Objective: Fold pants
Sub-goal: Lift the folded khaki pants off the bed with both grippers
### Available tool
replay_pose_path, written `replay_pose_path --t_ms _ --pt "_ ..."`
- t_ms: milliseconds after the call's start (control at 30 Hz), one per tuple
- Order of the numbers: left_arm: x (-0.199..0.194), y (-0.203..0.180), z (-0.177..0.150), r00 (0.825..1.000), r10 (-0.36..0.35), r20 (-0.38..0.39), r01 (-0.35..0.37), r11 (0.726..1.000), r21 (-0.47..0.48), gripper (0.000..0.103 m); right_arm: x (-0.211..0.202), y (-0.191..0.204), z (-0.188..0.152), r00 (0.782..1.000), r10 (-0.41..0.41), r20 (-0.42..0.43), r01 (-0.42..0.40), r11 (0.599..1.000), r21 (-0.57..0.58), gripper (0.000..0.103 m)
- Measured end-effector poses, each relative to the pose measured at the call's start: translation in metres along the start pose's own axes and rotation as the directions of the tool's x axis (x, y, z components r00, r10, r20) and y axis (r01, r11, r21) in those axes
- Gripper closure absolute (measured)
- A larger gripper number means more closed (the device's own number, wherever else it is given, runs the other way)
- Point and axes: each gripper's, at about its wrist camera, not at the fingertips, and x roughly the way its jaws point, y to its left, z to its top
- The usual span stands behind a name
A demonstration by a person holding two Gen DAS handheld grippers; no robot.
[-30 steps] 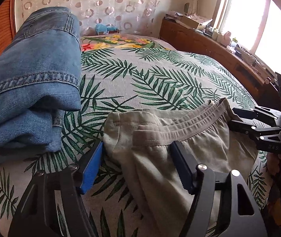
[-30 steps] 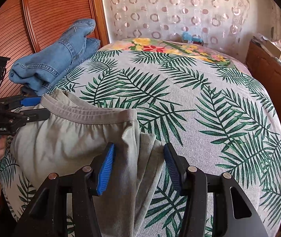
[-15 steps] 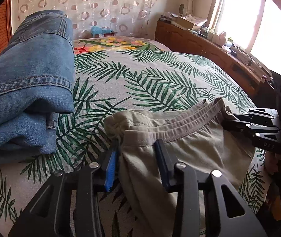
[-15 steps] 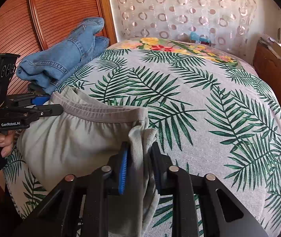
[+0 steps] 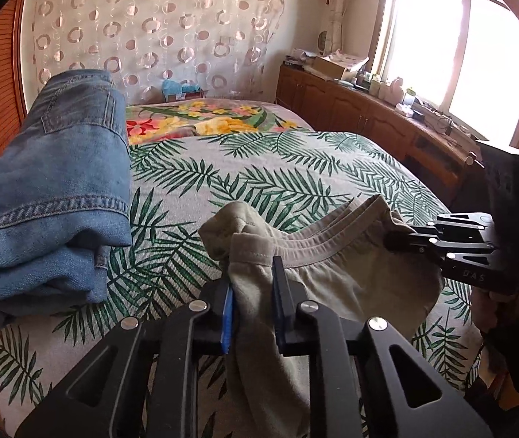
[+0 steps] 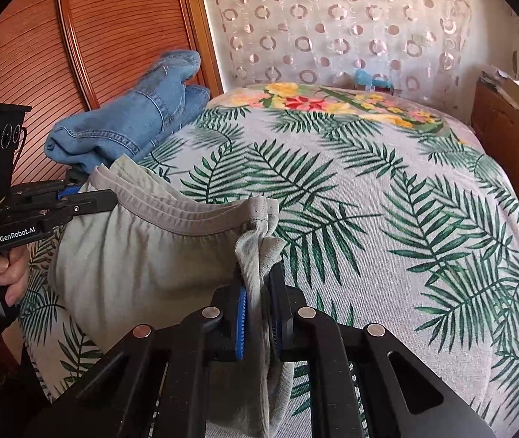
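Both sets of jaws narrowed from spread a second ago, left gripper (image 5: 252, 284) closing on one waistband corner of the grey pants (image 6: 142, 255), right gripper (image 6: 261, 292) closing on the other, pants on the leaf-print bedspread (image 6: 387, 219), beside folded jeans (image 5: 51, 197).

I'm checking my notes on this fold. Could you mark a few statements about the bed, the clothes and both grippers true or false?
1. Each gripper has grey-green cotton pants between its fingers. True.
2. The folded blue denim jeans lie on the pants. False: they lie beside them, apart.
3. The bed cover has a green palm-leaf print. True.
4. The left gripper holds a trouser cuff. False: it holds the waistband end; the right gripper holds the other.
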Motion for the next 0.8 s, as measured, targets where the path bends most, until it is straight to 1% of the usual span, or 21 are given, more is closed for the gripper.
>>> replay_pose_path --t_ms 267,500,800 --pt "-0.024 -0.013 0.022 0.995 -0.003 0.098 0.0 1.0 0.031 0.085 -0.03 0.013 0.01 0.996 -0.031 0.083 0.035 0.998 -0.048 0.092" --pt "-0.035 -0.012 0.037 0.989 0.005 0.148 -0.012 0.999 0.043 0.085 -0.054 0.019 0.024 0.988 -0.033 0.154 0.047 0.995 -0.09 0.092" --pt "-0.045 -0.003 0.051 0.981 0.039 0.192 -0.045 0.999 0.03 0.085 -0.065 0.026 0.048 0.977 -0.042 0.208 0.076 0.985 -0.156 0.092"
